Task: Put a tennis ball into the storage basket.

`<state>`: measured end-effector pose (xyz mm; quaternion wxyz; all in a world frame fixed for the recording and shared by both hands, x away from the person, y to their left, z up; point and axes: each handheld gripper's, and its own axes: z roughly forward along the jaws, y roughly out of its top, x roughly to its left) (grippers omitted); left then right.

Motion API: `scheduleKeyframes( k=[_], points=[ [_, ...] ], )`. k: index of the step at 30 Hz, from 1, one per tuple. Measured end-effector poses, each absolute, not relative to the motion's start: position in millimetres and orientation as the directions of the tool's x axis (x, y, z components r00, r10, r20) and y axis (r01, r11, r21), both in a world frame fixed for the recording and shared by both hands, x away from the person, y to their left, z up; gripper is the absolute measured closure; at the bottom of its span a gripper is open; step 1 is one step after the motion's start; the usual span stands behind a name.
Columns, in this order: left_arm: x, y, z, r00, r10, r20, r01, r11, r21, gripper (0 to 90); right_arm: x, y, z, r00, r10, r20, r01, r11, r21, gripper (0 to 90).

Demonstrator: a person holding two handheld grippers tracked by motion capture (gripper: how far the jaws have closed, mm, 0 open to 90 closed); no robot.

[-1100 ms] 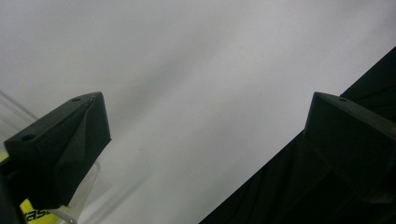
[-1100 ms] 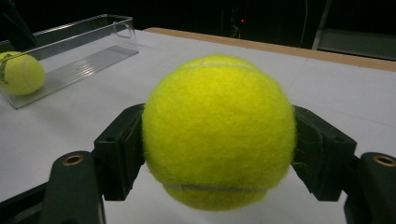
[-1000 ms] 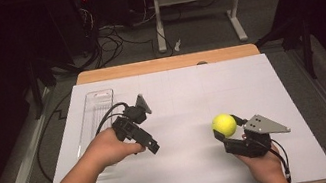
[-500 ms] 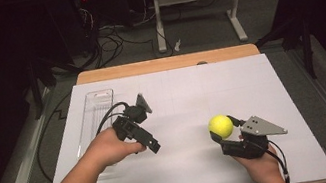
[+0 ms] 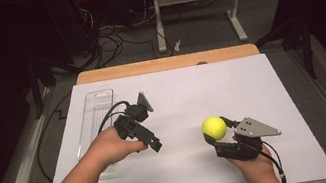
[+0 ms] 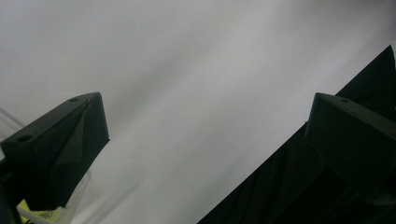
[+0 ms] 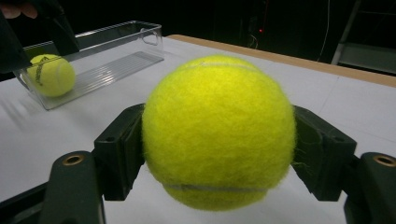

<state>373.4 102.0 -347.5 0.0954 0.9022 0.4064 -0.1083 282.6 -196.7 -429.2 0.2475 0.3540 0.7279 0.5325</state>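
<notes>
Clamping the tennis ball (image 7: 218, 133) in my right gripper (image 5: 223, 134), lower right of frame, I risk it squirting free off its round, fuzzy sides. My left gripper (image 5: 152, 141), centre left, hangs empty with its jaws apart.

High view looks down on the white surface (image 5: 176, 94); both gripper views skim it closely, the right facing the clear tray (image 7: 93, 60).

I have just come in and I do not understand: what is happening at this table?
A person holds a gripper in each hand over a white table. The right gripper is shut on a tennis ball. The left gripper is open, holding nothing. A second tennis ball lies in a clear tray on the left.
</notes>
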Motion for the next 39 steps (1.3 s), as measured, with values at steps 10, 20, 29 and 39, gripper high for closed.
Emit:
scheduleKeyframes(
  k=[10,20,29,39],
  points=[
    [372.2,100.8,-345.2,0.652,0.707,-0.275,0.749,-0.657,0.084,0.8,279.3,-181.0,-430.2,-0.661,0.75,0.02,0.251,0.195,0.948,27.6],
    [372.3,97.8,-342.0,0.655,0.704,-0.275,0.746,-0.66,0.087,0.8,277.0,-166.4,-434.8,-0.694,0.72,0.017,0.252,0.22,0.942,27.7],
    [371.8,94.5,-338.3,0.66,0.701,-0.269,0.742,-0.665,0.085,0.8,274.3,-157.0,-436.4,-0.717,0.697,0.028,0.256,0.225,0.94,27.6],
    [371.3,92.1,-330.3,0.661,0.696,-0.281,0.742,-0.663,0.101,0.8,268.9,-150.2,-431.9,-0.734,0.678,0.035,0.244,0.215,0.946,27.7]
  ],
)
